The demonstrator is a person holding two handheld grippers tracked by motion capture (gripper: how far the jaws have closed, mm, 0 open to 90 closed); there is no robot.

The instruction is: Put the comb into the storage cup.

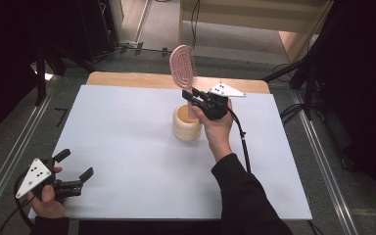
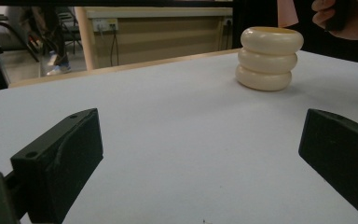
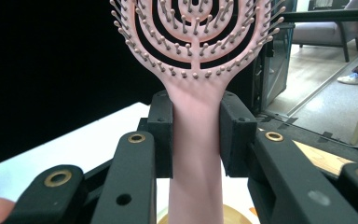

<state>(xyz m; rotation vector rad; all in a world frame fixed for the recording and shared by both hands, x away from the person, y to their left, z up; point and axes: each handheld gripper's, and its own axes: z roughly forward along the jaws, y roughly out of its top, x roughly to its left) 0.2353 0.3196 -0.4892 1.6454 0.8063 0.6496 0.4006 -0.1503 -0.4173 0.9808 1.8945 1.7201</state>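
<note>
A pink hairbrush (image 1: pixel 183 66) stands upright in the air, bristle head on top, its handle (image 3: pixel 196 140) clamped between the two black pads of my right gripper (image 1: pixel 194 98). The handle's lower end hangs over the mouth of a cream ribbed cup (image 1: pixel 186 123) near the middle of the white table; in the right gripper view the cup's rim (image 3: pixel 233 215) shows just below the handle. My left gripper (image 1: pixel 76 165) rests low at the table's front left corner, jaws wide apart with nothing between them. From it the cup (image 2: pixel 269 58) stands far ahead to the right.
The white tabletop (image 1: pixel 127 147) lies on a wooden board whose edge (image 1: pixel 127 78) shows at the back. Black stands and cables ring the table on the floor. A person's hand (image 2: pixel 340 18) appears above the cup in the left gripper view.
</note>
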